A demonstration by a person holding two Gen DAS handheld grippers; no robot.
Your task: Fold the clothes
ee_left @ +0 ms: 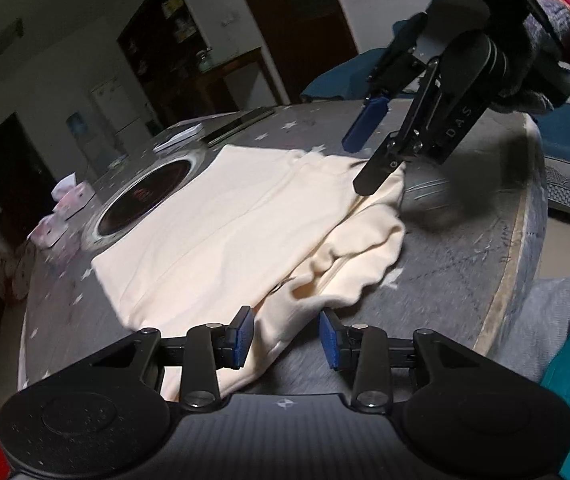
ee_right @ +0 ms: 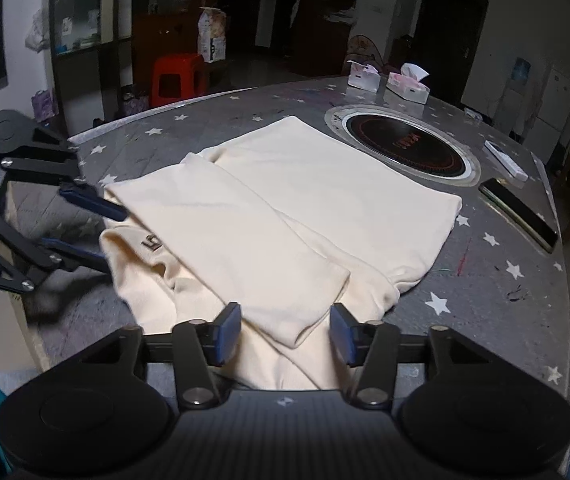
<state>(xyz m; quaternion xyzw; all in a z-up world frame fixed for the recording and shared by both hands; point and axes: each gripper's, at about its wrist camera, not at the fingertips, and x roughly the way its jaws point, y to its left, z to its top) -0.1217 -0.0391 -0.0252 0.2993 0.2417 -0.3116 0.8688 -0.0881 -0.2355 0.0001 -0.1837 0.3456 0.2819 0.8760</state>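
Observation:
A cream garment (ee_left: 225, 220) (ee_right: 305, 200) lies folded on the round grey star-patterned table (ee_left: 465, 248) (ee_right: 485, 280), with a sleeve laid across its body. My left gripper (ee_left: 285, 337) (ee_right: 113, 236) is open at the rumpled collar end, where a small dark label (ee_right: 151, 245) shows. Its blue pads (ee_left: 241, 336) stand apart, with a cloth edge beneath them. My right gripper (ee_right: 285, 333) (ee_left: 359, 164) is open at the opposite side. The sleeve's cuff lies below its gap without the pads pressing on it, and one finger (ee_left: 377, 172) rests near the cloth's edge.
A round black hob (ee_right: 405, 146) (ee_left: 145, 196) is set into the table beyond the garment. Tissue boxes (ee_right: 407, 84), a white remote (ee_right: 505, 160) and a dark flat device (ee_right: 519, 216) lie near the far rim. A red stool (ee_right: 177, 76) stands behind.

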